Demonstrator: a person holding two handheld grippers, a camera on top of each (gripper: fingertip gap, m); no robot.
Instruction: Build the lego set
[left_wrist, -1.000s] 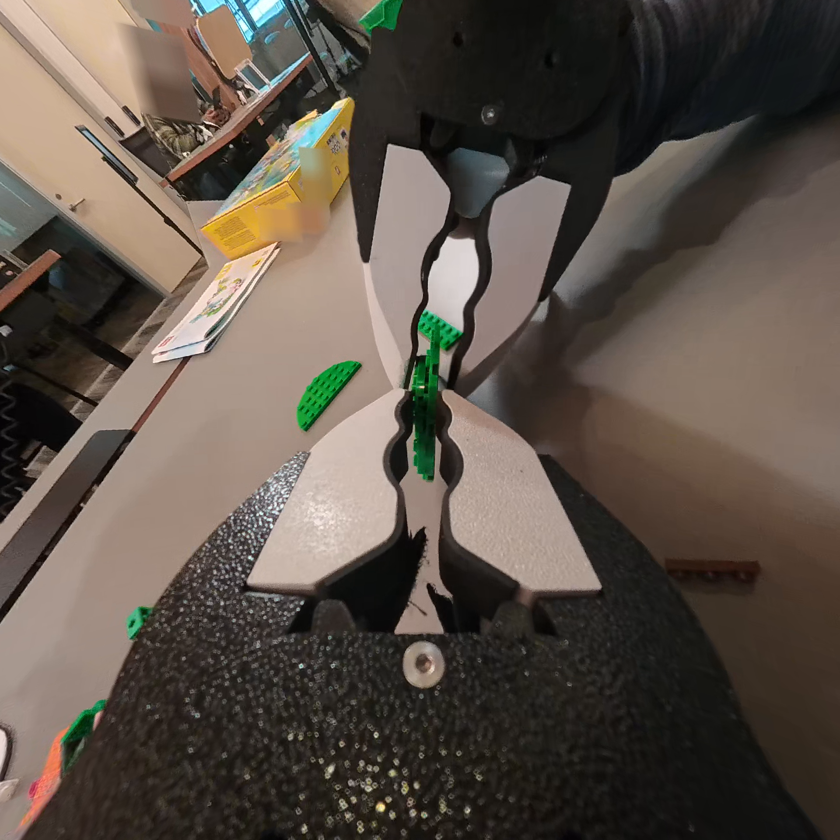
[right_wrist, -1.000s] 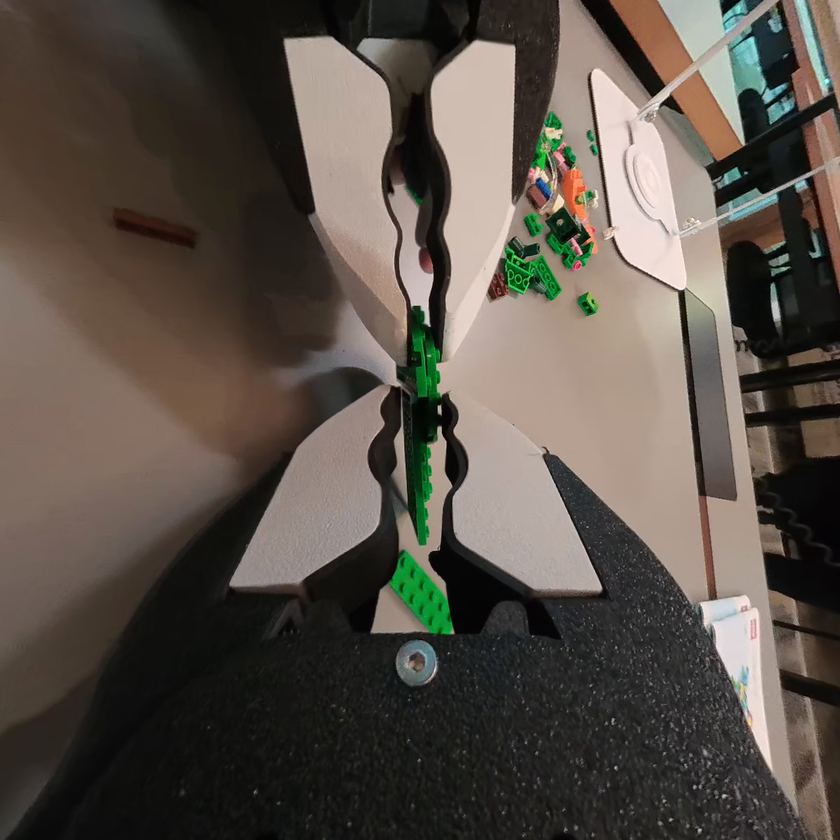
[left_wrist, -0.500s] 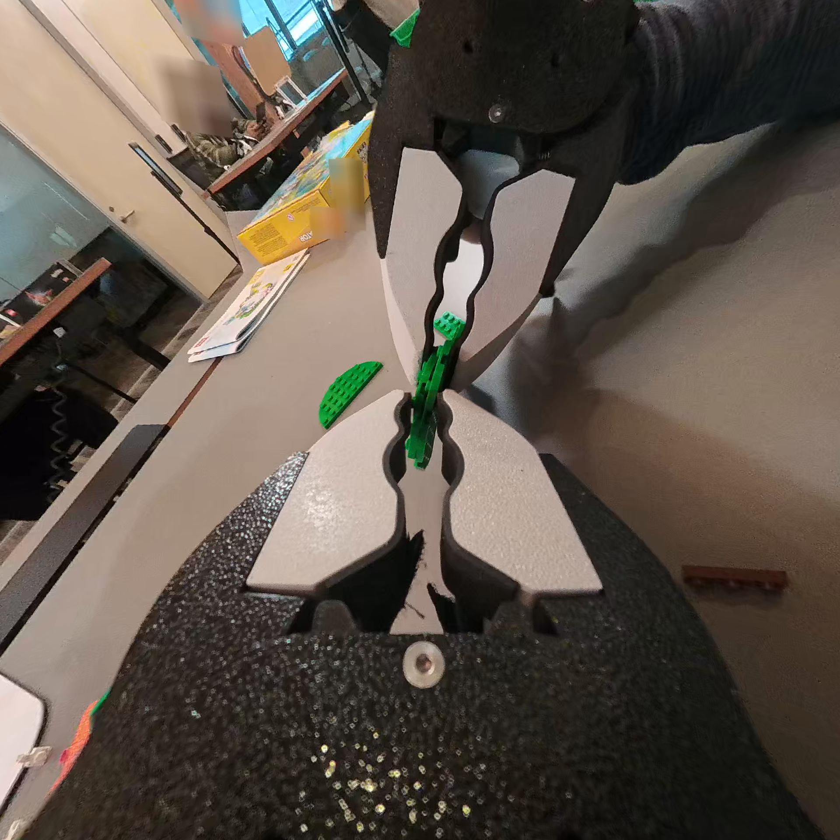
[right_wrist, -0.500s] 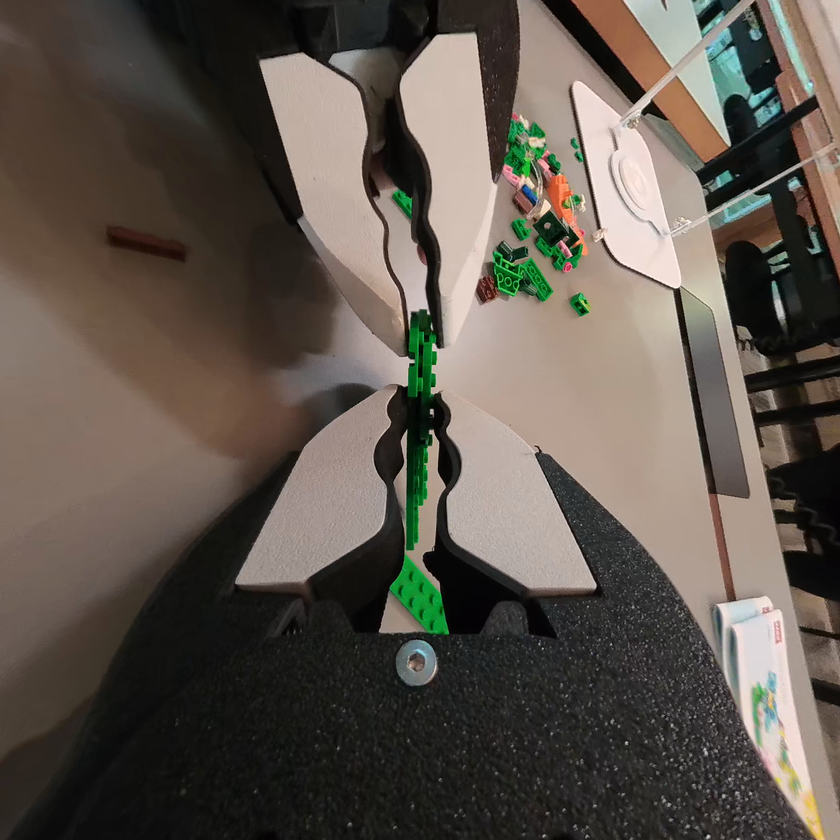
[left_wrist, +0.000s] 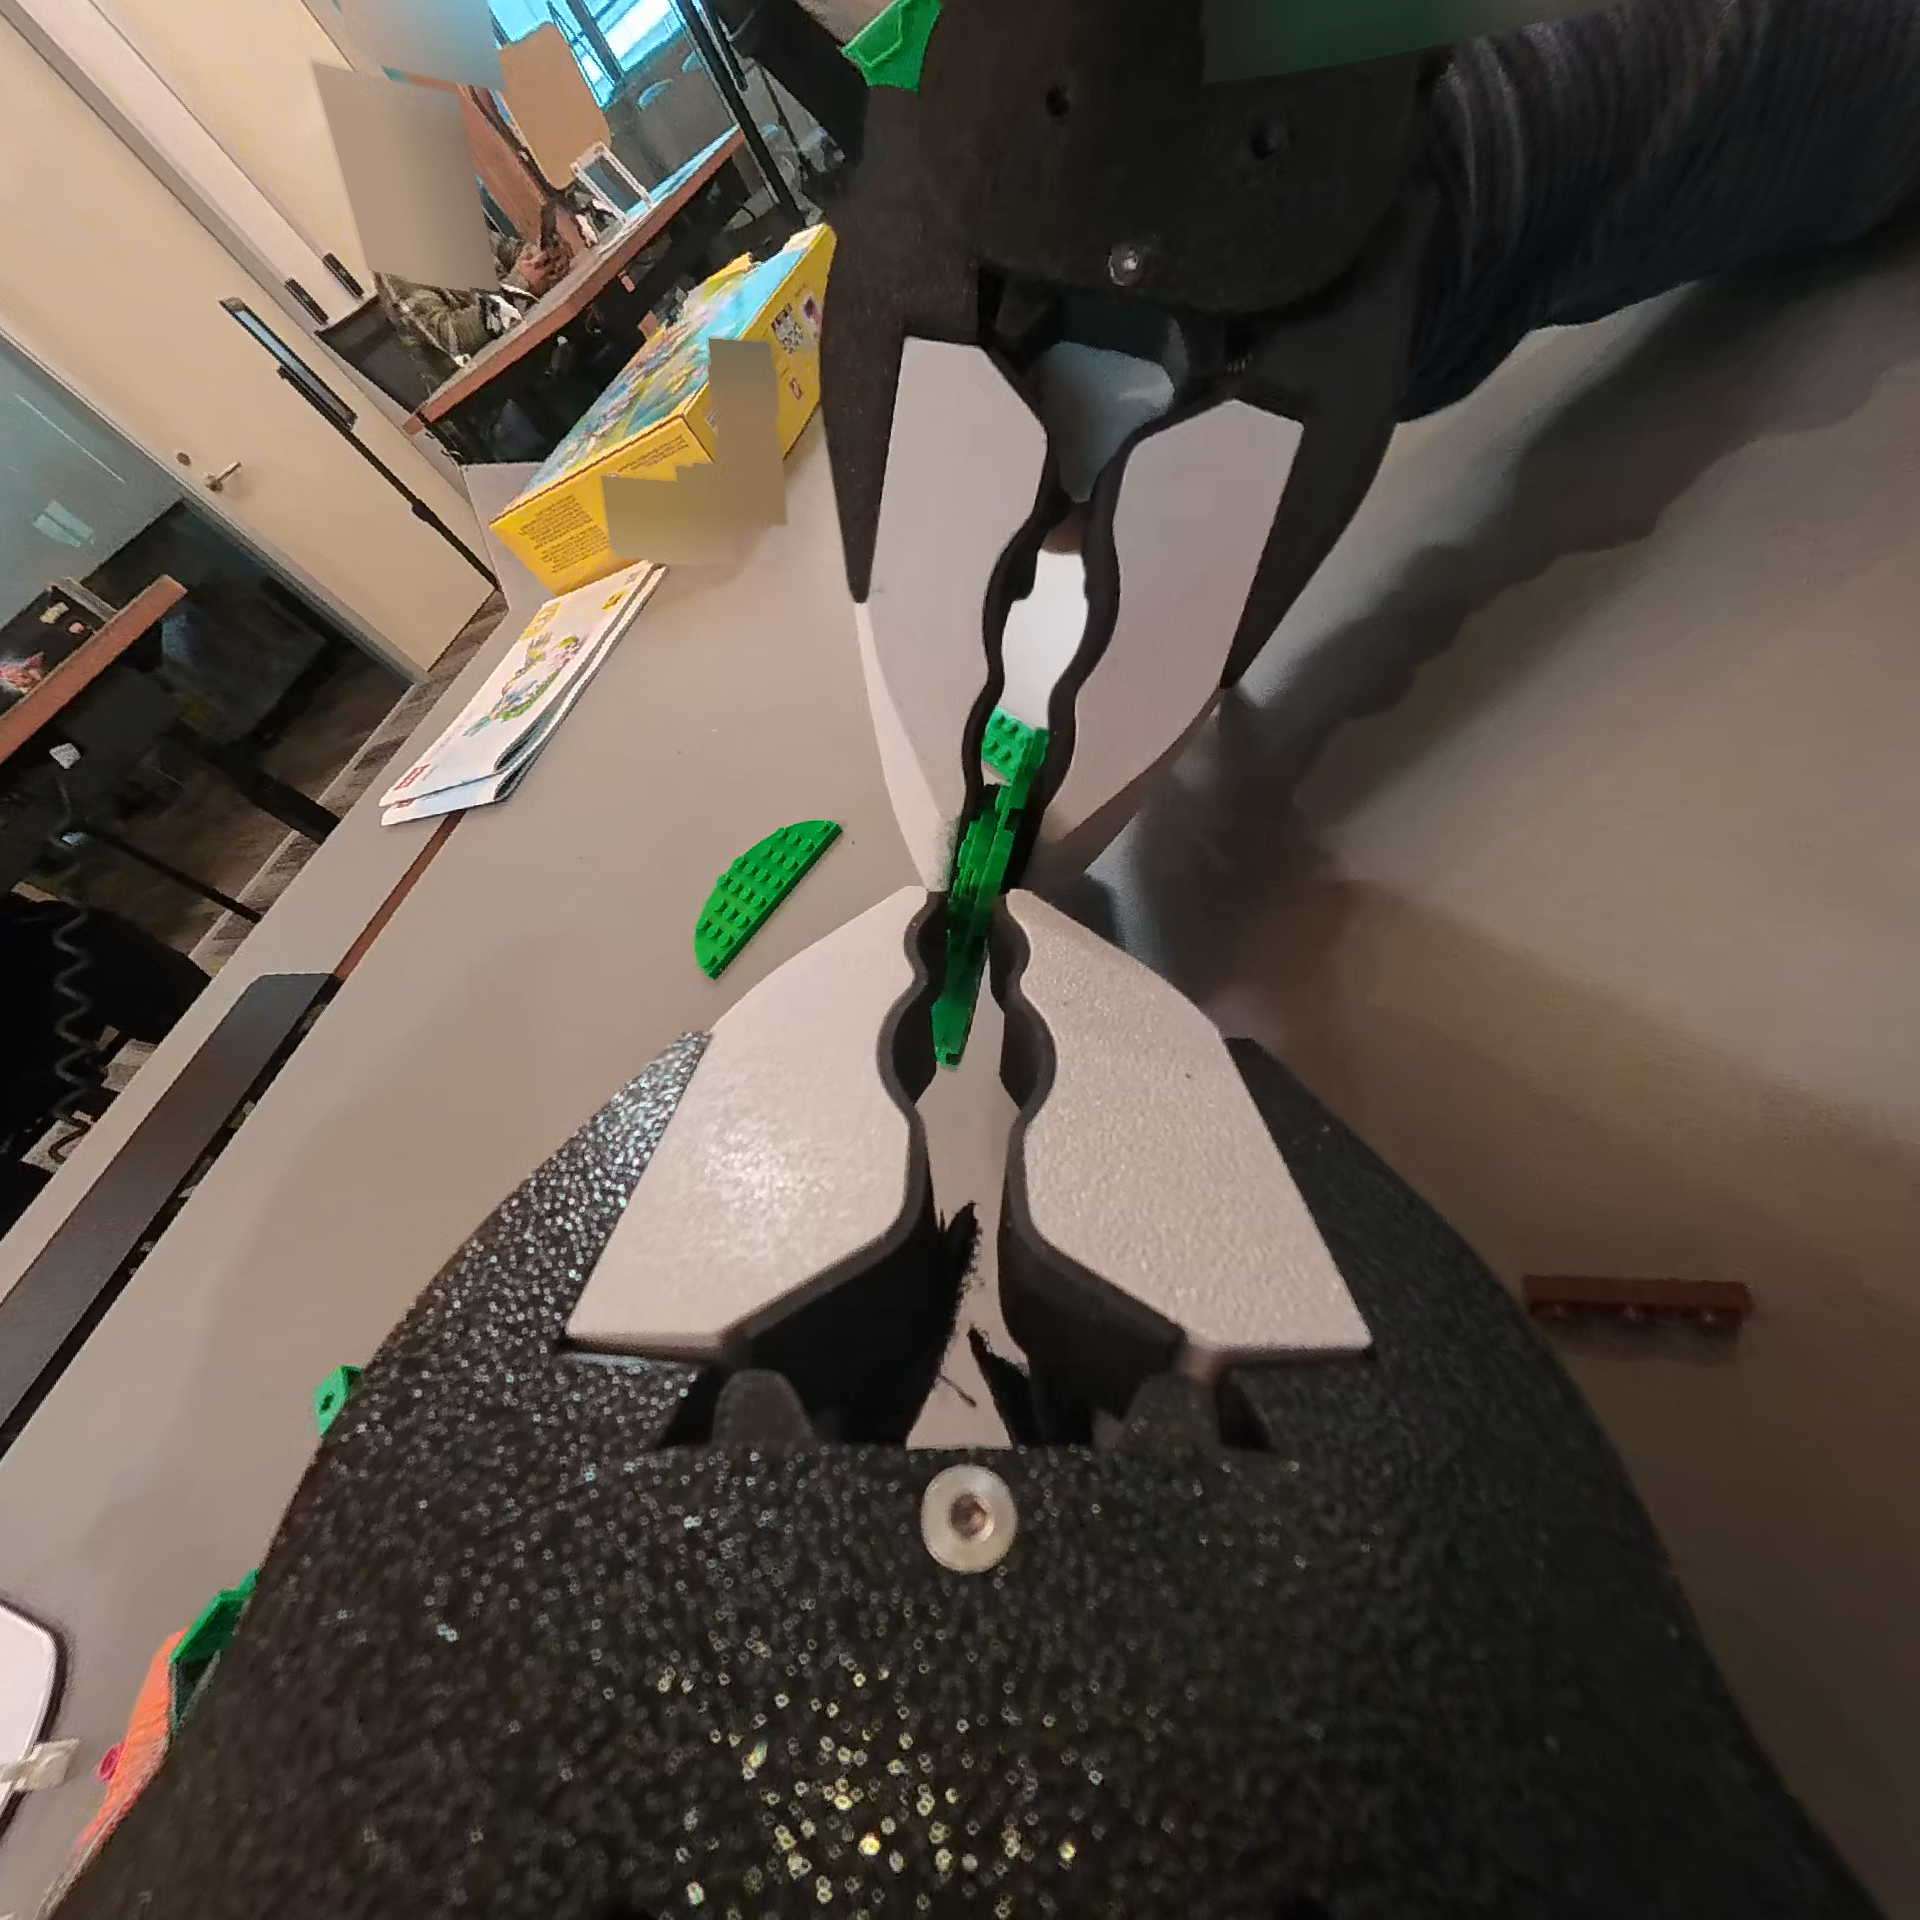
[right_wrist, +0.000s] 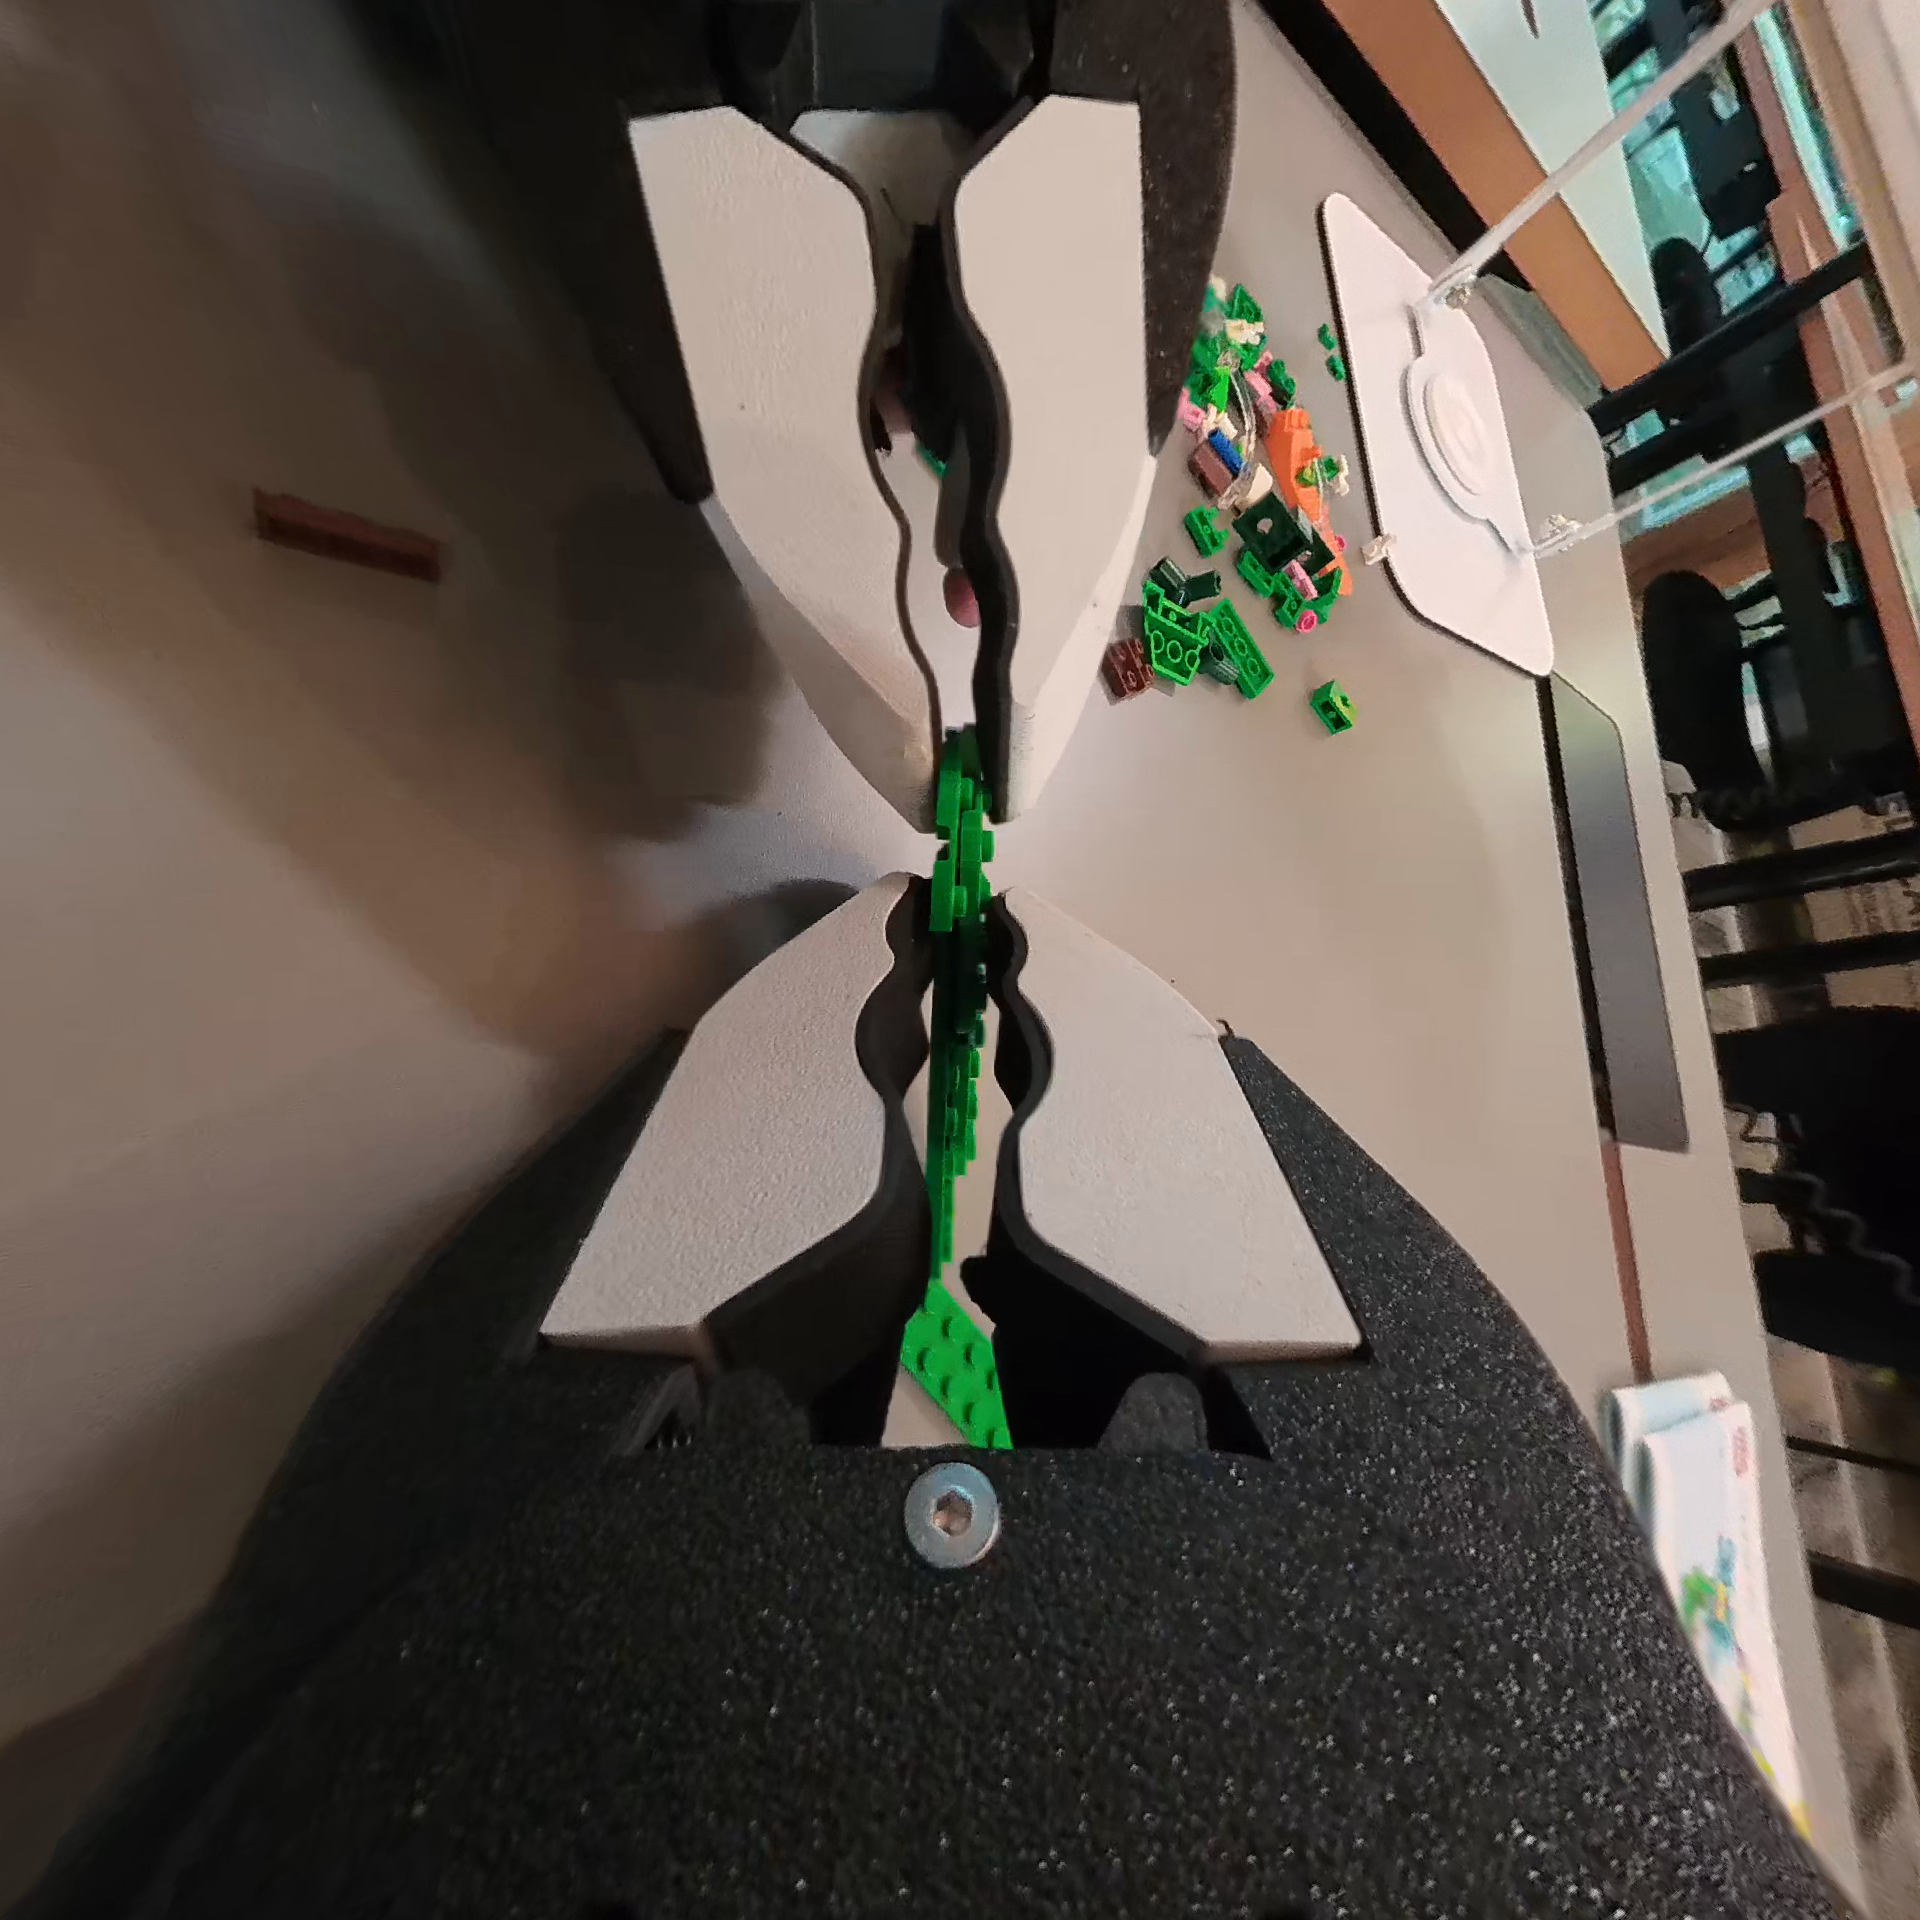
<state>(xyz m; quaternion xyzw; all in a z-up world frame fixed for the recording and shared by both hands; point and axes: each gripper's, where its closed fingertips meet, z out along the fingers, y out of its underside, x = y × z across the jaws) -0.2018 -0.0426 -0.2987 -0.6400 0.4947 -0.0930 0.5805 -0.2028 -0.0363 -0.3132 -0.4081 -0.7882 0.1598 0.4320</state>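
Note:
My left gripper (left_wrist: 966, 909) is shut on a green plate (left_wrist: 961, 987) held on edge. My right gripper (right_wrist: 954, 894) is shut on a longer green plate (right_wrist: 948, 1122), also on edge. The two grippers meet tip to tip above the grey table (left_wrist: 582, 1039), and their green plates overlap and touch between the tips. In the left wrist view the right gripper (left_wrist: 987, 852) comes down from above. In the right wrist view the left gripper (right_wrist: 961, 800) does the same. How far the plates are joined is hidden by the fingers.
A green half-round plate (left_wrist: 764, 894) and a small green plate (left_wrist: 1013, 743) lie on the table. A brown strip (left_wrist: 1636, 1304) lies at the right. A yellow box (left_wrist: 665, 416) and a booklet (left_wrist: 520, 707) lie farther off. A pile of loose bricks (right_wrist: 1247, 520) sits beside a white pad (right_wrist: 1455, 468). My left and right fingertips are right by each other.
Both grippers have stayed shut and tip to tip. The pair has shifted and tilted slightly, and the two green plates now lie more in line with each other.

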